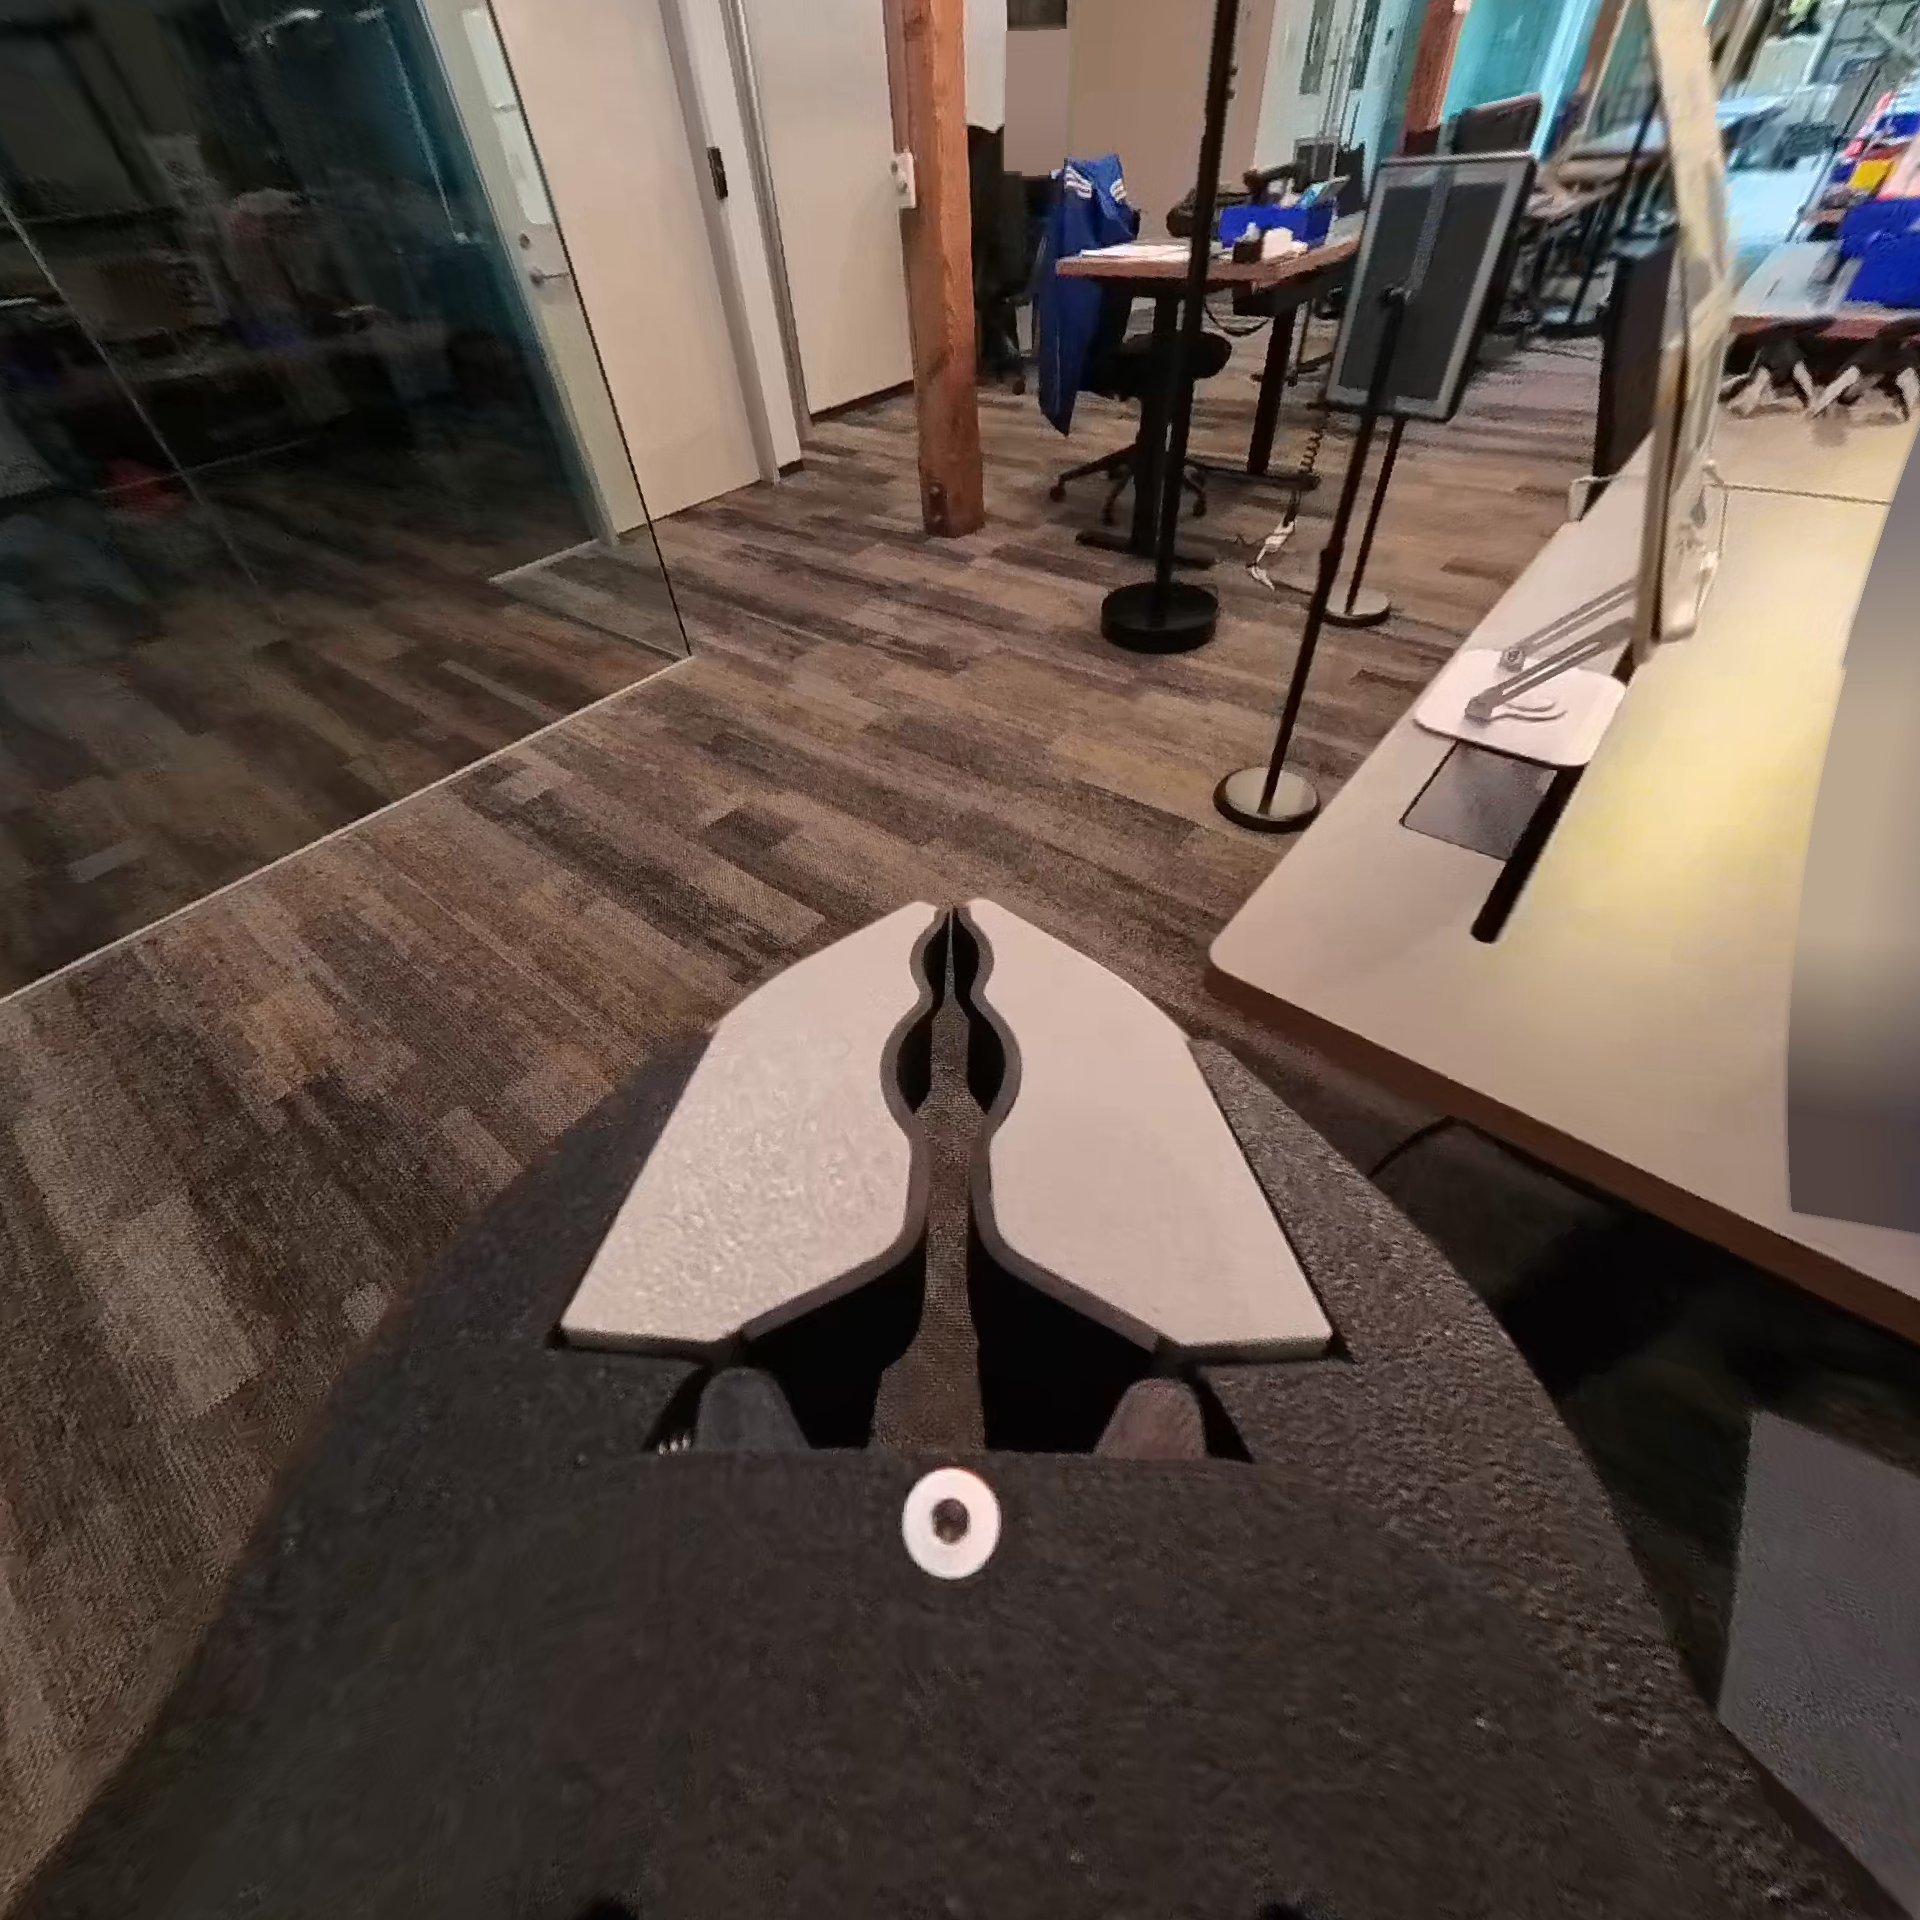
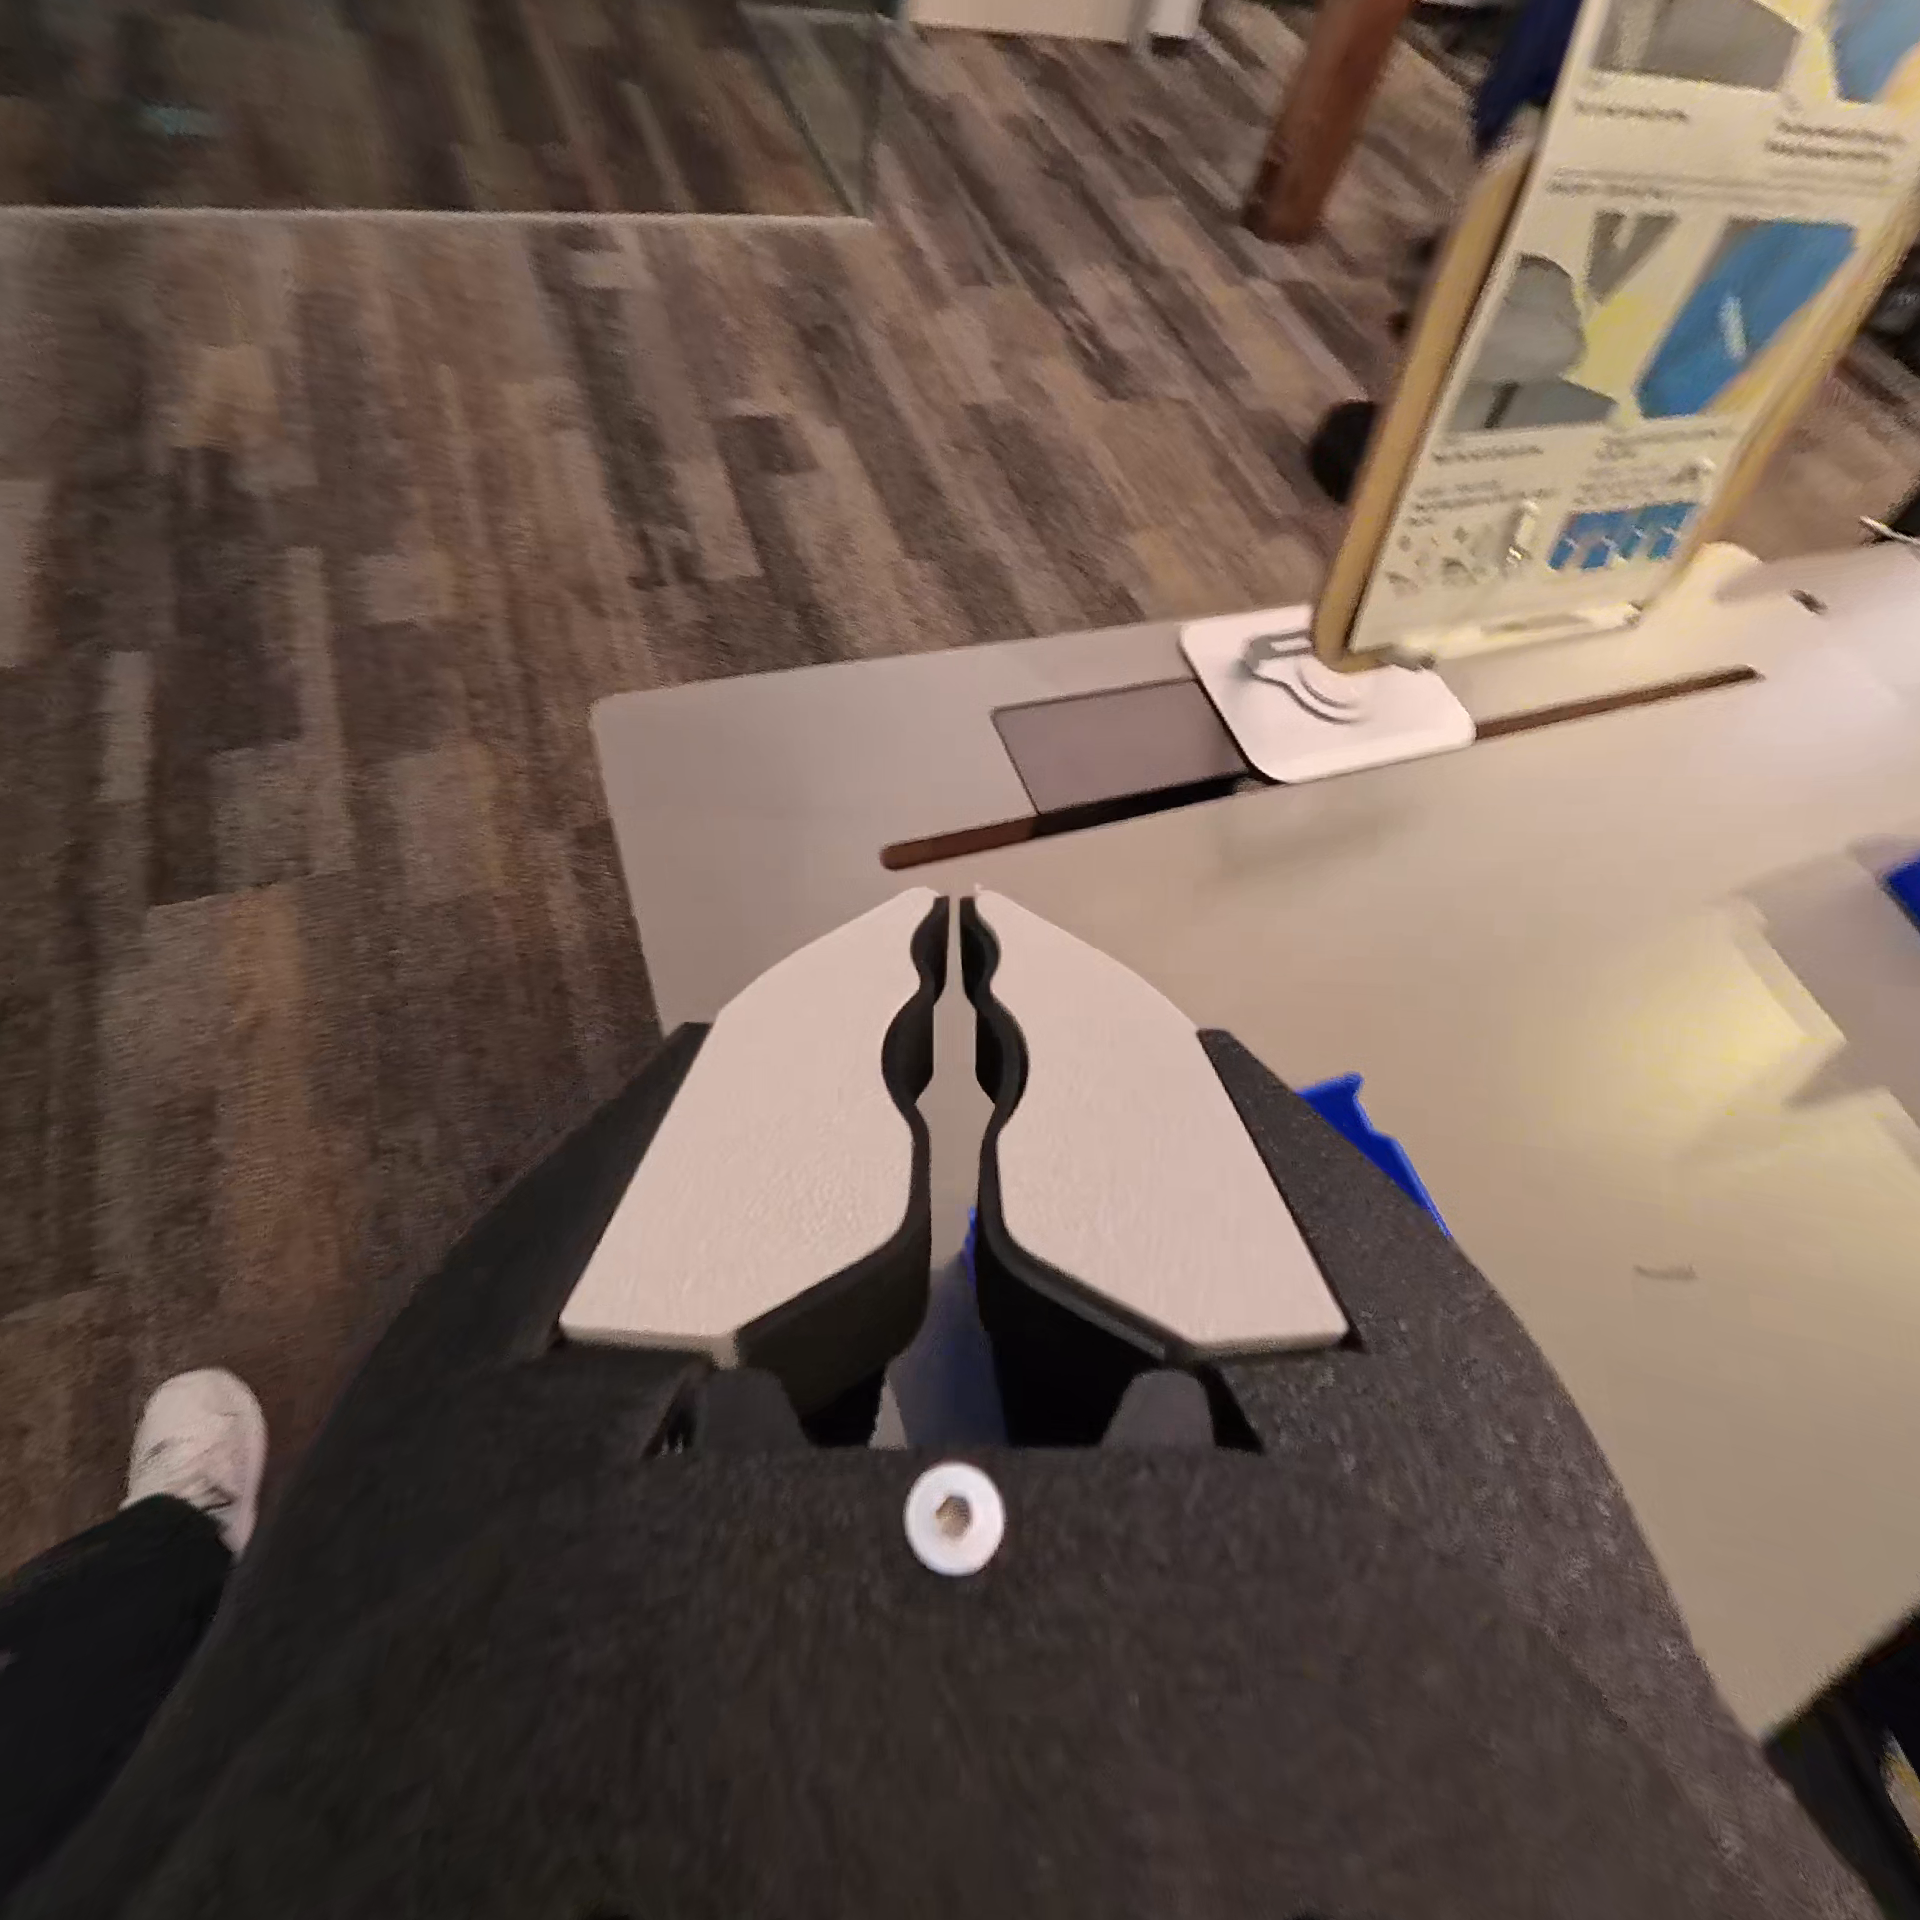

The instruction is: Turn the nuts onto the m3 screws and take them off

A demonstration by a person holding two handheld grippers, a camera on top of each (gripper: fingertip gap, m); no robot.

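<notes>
No nuts or screws show in either view. My left gripper is shut and empty, held over the carpet floor to the left of the pale table. My right gripper is shut and empty, held over the near left corner of the same table. A blue bin shows partly under and right of the right gripper's body; what it holds is hidden.
A stand with a white base plate holds a picture sheet at the table's back. A dark hatch and a cable slot lie beside it. Black floor stands, a wooden post, a glass wall and a person's white shoe are around. Spacing between my two grippers at the tips: around 55 cm.
</notes>
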